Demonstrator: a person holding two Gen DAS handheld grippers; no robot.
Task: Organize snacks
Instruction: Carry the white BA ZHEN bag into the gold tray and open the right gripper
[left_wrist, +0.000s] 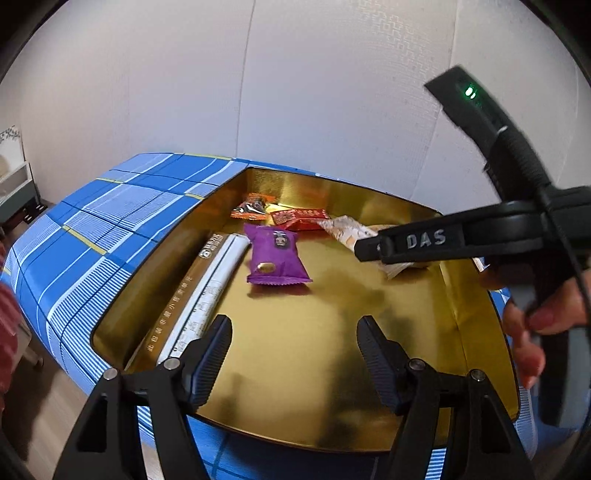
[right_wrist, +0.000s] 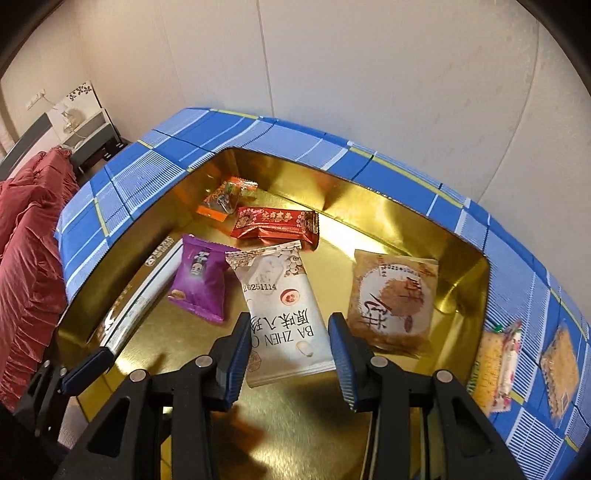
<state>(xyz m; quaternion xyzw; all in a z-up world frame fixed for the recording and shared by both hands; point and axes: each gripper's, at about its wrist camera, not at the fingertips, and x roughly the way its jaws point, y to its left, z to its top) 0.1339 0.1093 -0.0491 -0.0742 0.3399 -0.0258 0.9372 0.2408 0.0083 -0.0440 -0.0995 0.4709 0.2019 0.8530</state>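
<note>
Snacks lie loose on the floor of a gold tray (right_wrist: 369, 424), which sits on a blue checked cloth (right_wrist: 147, 173)

Above the tray's near edge the left gripper (left_wrist: 293, 325) tilts down over bare gold, its jaws wide apart with nothing between them. The right gripper (right_wrist: 288, 321) points more steeply down over the tray's middle, its pads pressed on the two long edges of a white packet (right_wrist: 284, 295), and a hand (left_wrist: 535, 317) grips its handle beyond the tray's right wall.

A long white bar (left_wrist: 207, 295) lies along the tray's left wall. Just inside it rests a purple packet (right_wrist: 201, 280), and a brown packet (right_wrist: 393, 299) lies toward the right wall. Farther in, a red packet (right_wrist: 275, 223) lies across the floor, and an orange packet (right_wrist: 225, 199) sits in the far left corner.

Open gold floor shows along the near edge and between the white and brown packets. Outside the right wall, two more packets (right_wrist: 495, 365) lie on the cloth, close to the rim
</note>
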